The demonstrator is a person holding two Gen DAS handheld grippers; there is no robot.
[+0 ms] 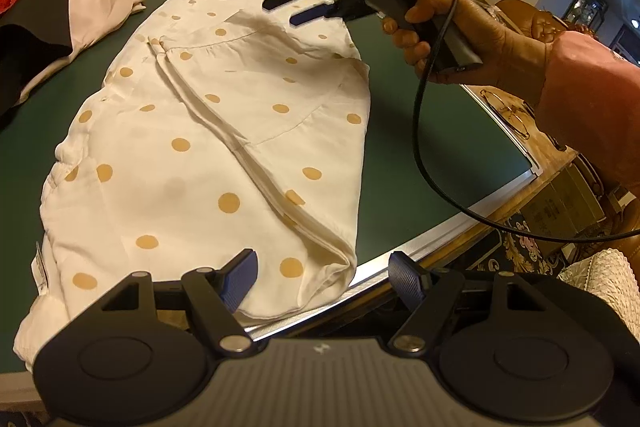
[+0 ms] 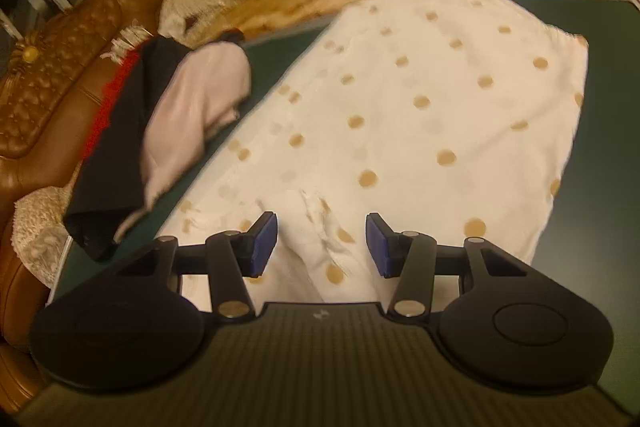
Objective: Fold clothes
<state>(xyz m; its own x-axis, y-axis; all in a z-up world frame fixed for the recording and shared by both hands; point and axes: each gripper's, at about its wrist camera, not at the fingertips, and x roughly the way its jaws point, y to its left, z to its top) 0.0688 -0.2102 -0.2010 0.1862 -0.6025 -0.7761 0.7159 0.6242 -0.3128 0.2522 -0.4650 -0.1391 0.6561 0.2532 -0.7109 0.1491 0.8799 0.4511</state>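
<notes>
Black grippers with blue-padded fingers [image 1: 240, 279]; silver pivot screws; black cable [image 1: 418, 115]; pink sleeve [image 1: 588, 99].

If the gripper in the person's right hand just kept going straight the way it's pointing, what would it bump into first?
Most likely the white polka-dot garment. The right gripper is open, its fingers framing a rumpled fold of that cloth just ahead. Depth is hard to judge, but nothing else lies between them.

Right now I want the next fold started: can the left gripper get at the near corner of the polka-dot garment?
Probably yes. The left gripper is open, and the polka-dot garment has its folded corner just ahead of the fingers, with nothing lying between.
</notes>
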